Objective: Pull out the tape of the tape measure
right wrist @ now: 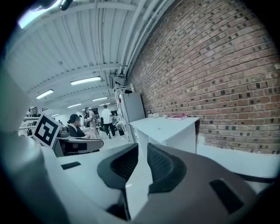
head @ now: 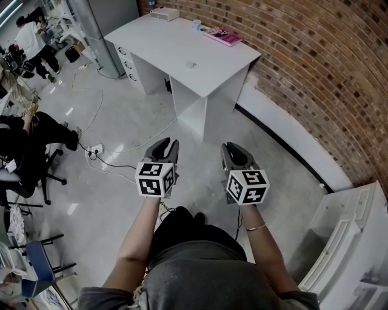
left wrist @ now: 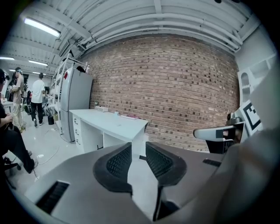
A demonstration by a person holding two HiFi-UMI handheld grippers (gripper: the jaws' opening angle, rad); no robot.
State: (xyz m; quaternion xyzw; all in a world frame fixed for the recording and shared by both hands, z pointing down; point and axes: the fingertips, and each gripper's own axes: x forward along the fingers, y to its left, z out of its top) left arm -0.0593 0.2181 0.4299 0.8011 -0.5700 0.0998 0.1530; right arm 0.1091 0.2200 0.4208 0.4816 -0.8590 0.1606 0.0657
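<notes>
The tape measure cannot be identified with certainty. A small pale object (head: pixel 191 64) on the white desk (head: pixel 182 48), well apart from both grippers, is the likely candidate, but it is too small to confirm. A pink book (head: pixel 223 36) and a white box (head: pixel 165 13) lie toward the desk's far edge, near the brick wall (head: pixel 315 72).

The left gripper (head: pixel 168 144) and right gripper (head: pixel 233 148) are held side by side over bare floor, short of the desk. Each gripper view shows the jaws slightly apart with nothing between the pads.

Step in hand, as judged: approach.
1. Step up to the desk, keeping clear of the power strip (head: pixel 95 149) and its cables.
2. Confirm the object.
3. Spread the jaws wider than the case.
4. Clamp the case across its flat sides with one gripper.
5. Pinch the end hook with the other and draw it straight out of the slot
</notes>
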